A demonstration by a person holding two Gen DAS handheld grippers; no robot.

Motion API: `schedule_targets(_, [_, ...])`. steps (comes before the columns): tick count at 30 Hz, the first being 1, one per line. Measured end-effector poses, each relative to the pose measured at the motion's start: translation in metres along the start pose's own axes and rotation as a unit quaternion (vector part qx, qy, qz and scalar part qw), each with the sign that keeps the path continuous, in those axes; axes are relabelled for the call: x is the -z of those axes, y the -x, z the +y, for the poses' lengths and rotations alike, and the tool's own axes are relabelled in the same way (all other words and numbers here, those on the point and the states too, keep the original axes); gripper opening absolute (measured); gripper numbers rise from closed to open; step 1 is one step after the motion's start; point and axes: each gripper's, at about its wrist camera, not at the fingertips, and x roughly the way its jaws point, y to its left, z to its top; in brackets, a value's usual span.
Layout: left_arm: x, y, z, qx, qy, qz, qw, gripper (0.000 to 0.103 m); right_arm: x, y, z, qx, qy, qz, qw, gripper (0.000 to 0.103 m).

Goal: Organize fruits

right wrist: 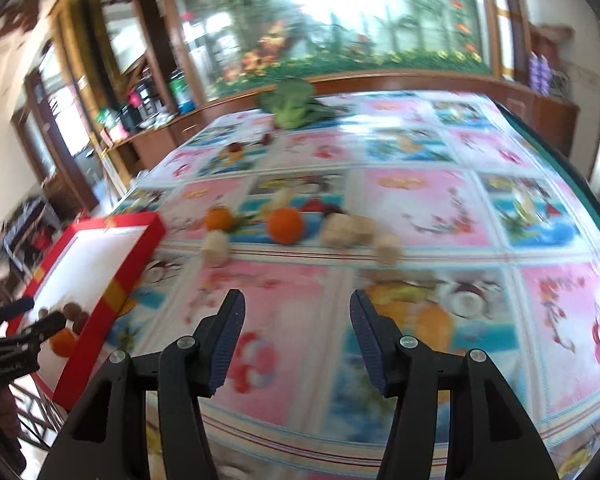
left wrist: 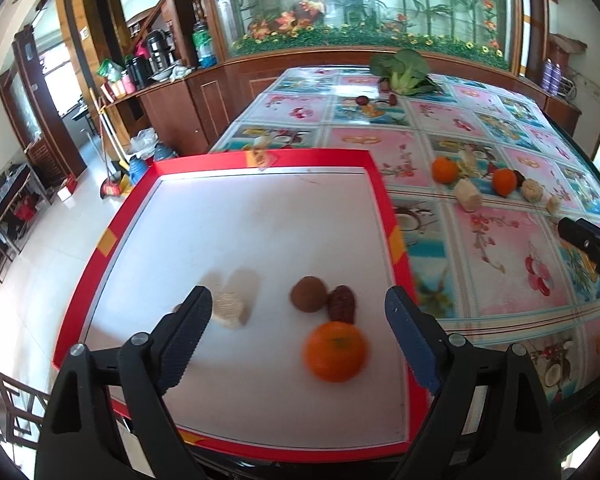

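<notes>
A red-rimmed white tray (left wrist: 384,184) lies at the table's left edge. In it rest an orange (left wrist: 336,351), a brown round fruit (left wrist: 309,294), a dark red date (left wrist: 341,303) and a pale cut piece (left wrist: 230,309). My left gripper (left wrist: 300,340) hangs open above them, holding nothing. On the tablecloth beyond lie two more oranges (right wrist: 286,225) (right wrist: 219,218) and several pale pieces (right wrist: 342,229). My right gripper (right wrist: 296,340) is open over the cloth, short of those fruits, with nothing between its fingers.
A bunch of green vegetable (left wrist: 404,70) lies at the table's far end, with small dark fruits (left wrist: 363,100) near it. The flower-printed tablecloth (right wrist: 420,200) covers the table. A wooden cabinet with bottles (left wrist: 160,76) stands to the left, the floor below it.
</notes>
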Motion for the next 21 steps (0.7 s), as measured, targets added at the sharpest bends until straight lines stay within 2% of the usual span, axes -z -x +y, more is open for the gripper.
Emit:
schedule_targets(5, [-0.003,0.006,-0.021,0.017,-0.027,-0.007,0.9995,0.089,-0.003,0.009,-0.024,0.026,-0.016,-0.005,1.000,0.056])
schedule_targets(10, [-0.004,0.013,-0.045,0.041,-0.064,-0.013,0.9970,0.090,-0.009,0.004,-0.036,0.038,-0.019,0.012,0.999,0.056])
schedule_targets(15, [-0.008,0.016,-0.065,0.064,-0.092,-0.010,0.9936,0.090,-0.020,-0.012,-0.035,0.039,-0.010,0.032,0.999,0.056])
schedule_targets(21, [-0.027,0.011,-0.076,0.077,-0.097,-0.004,0.9923,0.090,-0.032,-0.032,-0.032,0.053,0.004,0.044,0.998,0.054])
